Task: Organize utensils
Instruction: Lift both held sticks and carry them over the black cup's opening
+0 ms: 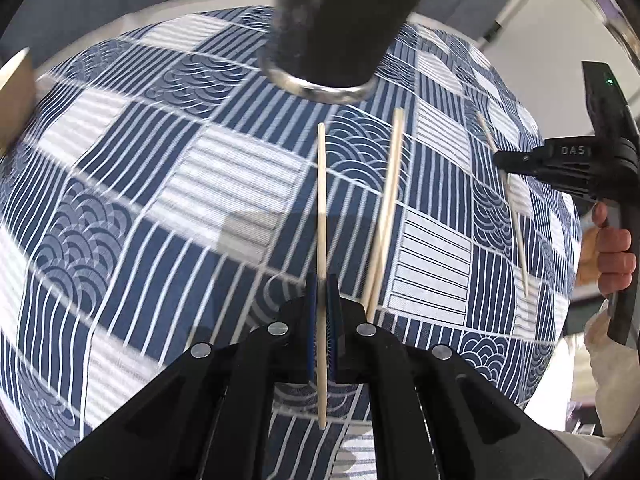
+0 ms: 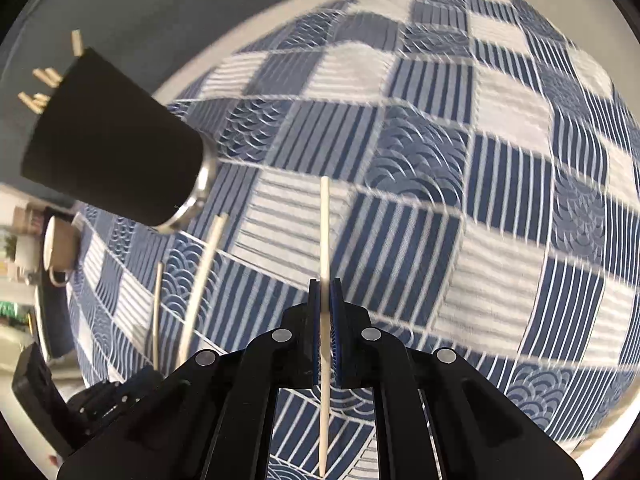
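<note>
Blue-and-white patterned tablecloth covers the whole table. Black cup with a steel base ring stands on it; wooden stick ends poke out of its mouth. Nearer than the cup, a loose pair of chopsticks lies on the cloth. A white mug sits left of the cup, by the cloth's edge. Left gripper: jaws clamped on a single chopstick, tip pointing toward the cup base. Right gripper: jaws pinched on another chopstick, held right of the cup. Person's hand on the right gripper's handle.
</note>
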